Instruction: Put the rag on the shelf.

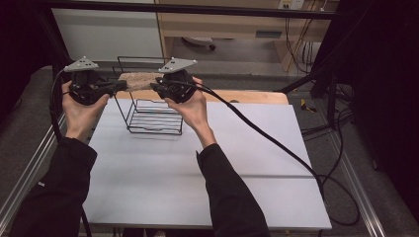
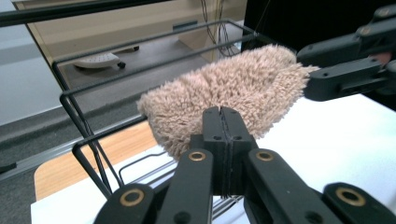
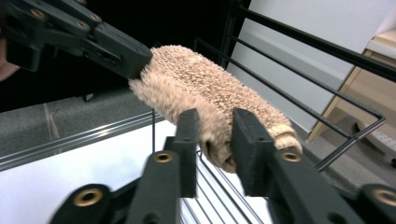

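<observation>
Left gripper (image 2: pixel 223 122): jaws pressed together, tips pinching the near edge of a tan fuzzy sock (image 2: pixel 224 93), with the fabric bunching just beyond them. Right gripper (image 3: pixel 214 133): jaws stand apart with the sock's cuff end between them; whether the pads bear on the pile is hard to say from this angle, likely loose contact only. From above, the sock (image 1: pixel 141 79) hangs stretched level between the two sets of fingertips, over the top of a black wire basket (image 1: pixel 153 117) that stands on the white table (image 1: pixel 197 168) directly below them. Farther off: a wooden desk edge and cabling on the floor. Risks, as judged: if the right jaws are slack, the cuff could slip out and the sock would swing from the left pinch alone, perhaps snagging on the basket's top rail. The left hold is on an edge only, so a tug could pull the fluff free and drop the sock outside the basket.
</observation>
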The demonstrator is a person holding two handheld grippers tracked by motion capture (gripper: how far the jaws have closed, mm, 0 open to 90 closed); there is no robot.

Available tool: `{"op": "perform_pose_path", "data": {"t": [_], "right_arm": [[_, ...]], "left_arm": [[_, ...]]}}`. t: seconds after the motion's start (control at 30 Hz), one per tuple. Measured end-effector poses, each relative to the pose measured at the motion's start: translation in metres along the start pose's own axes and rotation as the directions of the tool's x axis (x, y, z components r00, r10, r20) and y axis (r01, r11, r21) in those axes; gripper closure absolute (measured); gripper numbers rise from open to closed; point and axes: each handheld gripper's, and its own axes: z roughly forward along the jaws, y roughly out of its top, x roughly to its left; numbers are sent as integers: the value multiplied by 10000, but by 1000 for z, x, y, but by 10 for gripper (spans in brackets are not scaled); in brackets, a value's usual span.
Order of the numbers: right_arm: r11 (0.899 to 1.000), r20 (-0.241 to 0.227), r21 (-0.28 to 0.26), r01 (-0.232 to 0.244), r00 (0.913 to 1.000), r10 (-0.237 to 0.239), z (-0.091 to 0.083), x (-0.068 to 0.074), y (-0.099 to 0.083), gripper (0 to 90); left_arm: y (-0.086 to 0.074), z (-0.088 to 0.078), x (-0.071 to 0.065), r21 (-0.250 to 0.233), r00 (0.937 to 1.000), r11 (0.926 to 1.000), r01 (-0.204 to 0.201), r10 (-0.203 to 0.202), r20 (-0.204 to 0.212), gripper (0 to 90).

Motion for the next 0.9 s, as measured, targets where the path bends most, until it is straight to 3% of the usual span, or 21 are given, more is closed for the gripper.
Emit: {"op": "perform_pose_path", "data": {"t": [0.23,0.33,0.53,0.63,0.8,0.9], "right_arm": [[9997,-216,-196,-117,9997,113,-7,1,3,644],[9994,-298,-228,-274,9992,268,-8,1,5,720],[9948,-246,605,-817,9962,834,2,0,-7,878],[9919,-101,726,-1045,9944,1055,8,-1,-15,890],[9918,259,716,-1057,9942,1041,14,-4,-21,875],[9919,185,670,-1080,9941,1070,13,-5,-22,864]], "left_arm": [[-9,11,1,272,10000,9996,-4,3,49,899],[-12,16,0,377,10000,9993,-51,52,-23,898],[-16,23,0,574,9996,9982,-149,162,-225,893],[-18,27,1,581,9994,9982,-113,131,-305,893],[-18,32,2,582,9991,9983,-41,66,-423,892],[-19,32,1,572,9992,9983,-54,77,-404,890]]}}
